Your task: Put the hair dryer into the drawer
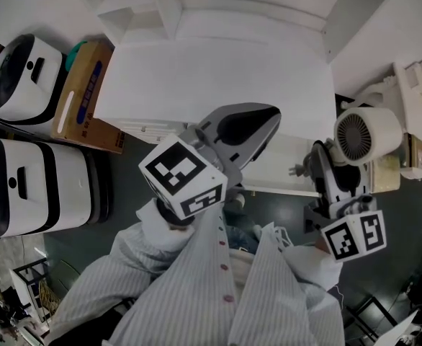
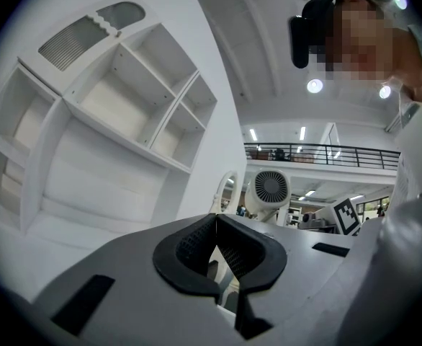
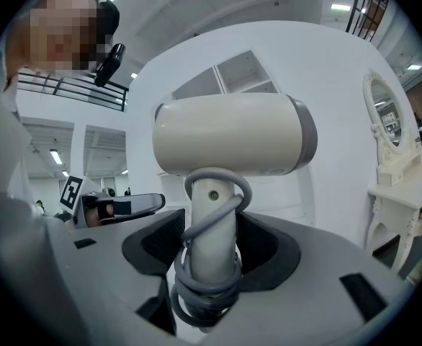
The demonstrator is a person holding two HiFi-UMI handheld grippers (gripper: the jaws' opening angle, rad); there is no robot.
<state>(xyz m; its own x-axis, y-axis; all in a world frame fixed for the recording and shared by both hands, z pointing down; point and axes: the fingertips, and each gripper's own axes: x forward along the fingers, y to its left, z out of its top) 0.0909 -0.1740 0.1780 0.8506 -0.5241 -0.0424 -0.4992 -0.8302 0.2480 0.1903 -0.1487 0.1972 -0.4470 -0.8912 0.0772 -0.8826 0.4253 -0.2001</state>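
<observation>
Hair dryer (image 3: 229,143), cream with a grey end band, stands upright in the right tongs (image 3: 211,247), whose jaws clamp its handle. A grey cord (image 3: 200,290) is wound round that handle. In the head view the dryer hangs just off the right end of the white dressing table's worktop (image 1: 218,71), its rear grille turned up. The left tongs (image 1: 267,115) are pressed together on nothing, tips over the near part of the worktop. At far left, a cardboard box (image 1: 85,96) bears blue print too small to read.

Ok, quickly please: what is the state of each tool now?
Left tool: closed, empty.
Right tool: closed on the hair dryer handle.
</observation>
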